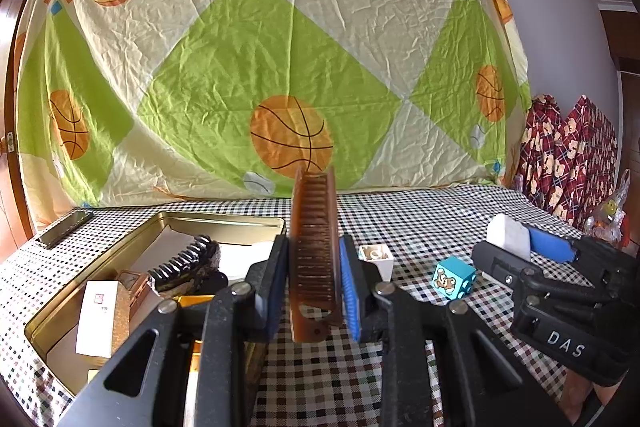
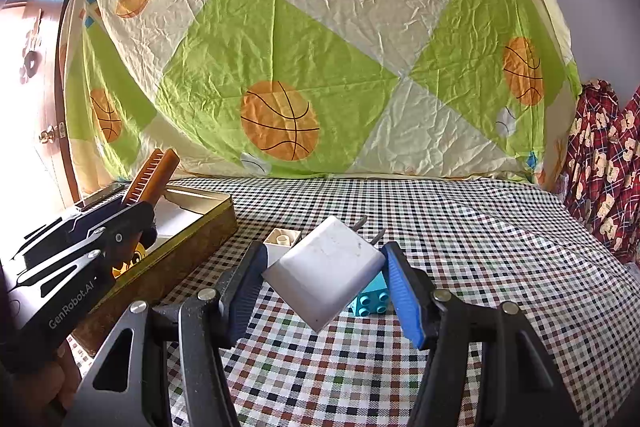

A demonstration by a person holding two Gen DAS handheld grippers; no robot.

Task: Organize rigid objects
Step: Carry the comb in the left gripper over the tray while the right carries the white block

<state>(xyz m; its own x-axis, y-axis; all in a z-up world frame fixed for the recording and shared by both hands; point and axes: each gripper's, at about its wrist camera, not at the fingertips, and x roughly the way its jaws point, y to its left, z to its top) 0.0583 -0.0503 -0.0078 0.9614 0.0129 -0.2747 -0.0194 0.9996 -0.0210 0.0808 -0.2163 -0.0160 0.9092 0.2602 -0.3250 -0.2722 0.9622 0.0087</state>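
Observation:
My left gripper (image 1: 314,287) is shut on a brown comb (image 1: 314,247), held upright above the checkered cloth, just right of the gold tin (image 1: 224,221). My right gripper (image 2: 324,279) is shut on a white plug adapter (image 2: 326,273), prongs pointing away, lifted above the cloth. A teal toy block (image 1: 454,277) and a small white block (image 1: 378,259) lie on the cloth between the grippers. The teal block (image 2: 370,297) shows under the adapter in the right wrist view. The right gripper with the adapter (image 1: 510,237) shows at the right of the left wrist view.
The gold tin (image 2: 200,227) holds a black hair clip (image 1: 188,263), a white card box (image 1: 98,319) and other small items. A phone (image 1: 64,229) lies at the far left. A patterned sheet (image 1: 260,67) hangs behind. Red fabric (image 1: 568,155) sits at the right.

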